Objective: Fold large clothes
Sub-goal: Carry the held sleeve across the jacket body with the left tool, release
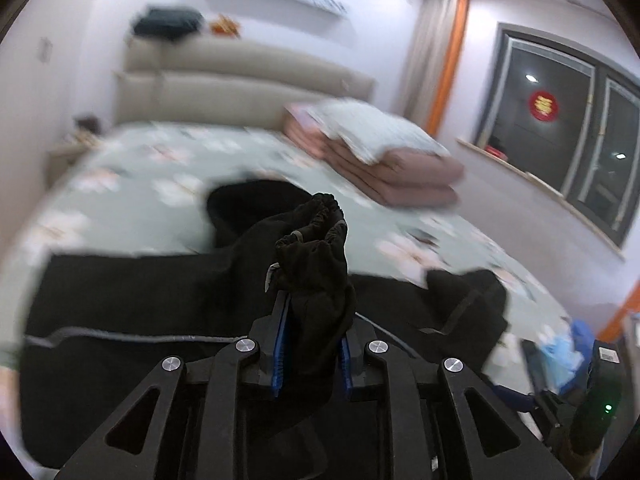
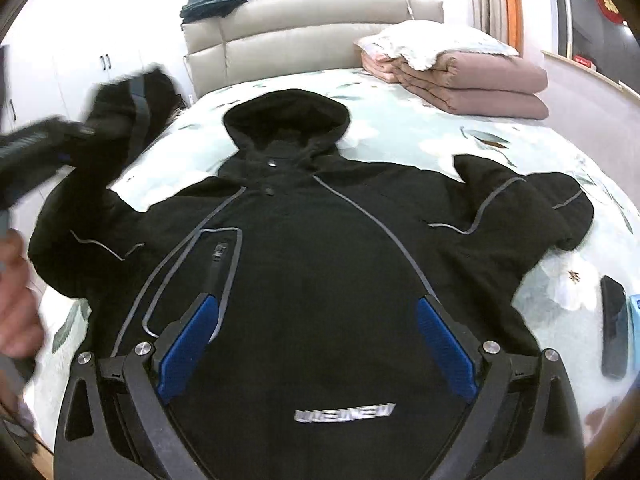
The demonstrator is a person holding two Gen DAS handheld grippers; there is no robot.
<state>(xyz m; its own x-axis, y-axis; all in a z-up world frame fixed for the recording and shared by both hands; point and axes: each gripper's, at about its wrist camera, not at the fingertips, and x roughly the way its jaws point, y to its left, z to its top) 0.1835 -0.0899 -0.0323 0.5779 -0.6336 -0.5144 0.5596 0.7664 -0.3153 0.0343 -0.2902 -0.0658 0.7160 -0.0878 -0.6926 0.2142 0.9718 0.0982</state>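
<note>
A black hooded jacket (image 2: 320, 260) lies face up on the floral bed sheet (image 2: 400, 128), hood (image 2: 286, 116) toward the headboard. My left gripper (image 1: 314, 312) is shut on the bunched cuff (image 1: 316, 232) of one sleeve, held up above the bed. In the right wrist view that gripper (image 2: 76, 140) shows blurred at the left, with the raised sleeve (image 2: 120, 108) hanging from it. My right gripper (image 2: 316, 300) hovers open over the jacket's chest, nothing between its blue pads (image 2: 188, 344). The other sleeve (image 2: 520, 208) lies bent on the sheet at the right.
A folded pink quilt (image 2: 468, 76) with a pillow on top sits at the bed's far right. A beige headboard (image 2: 300, 32) is behind. A dark phone (image 2: 614, 332) lies near the bed's right edge. A person's hand (image 2: 16, 300) is at the left.
</note>
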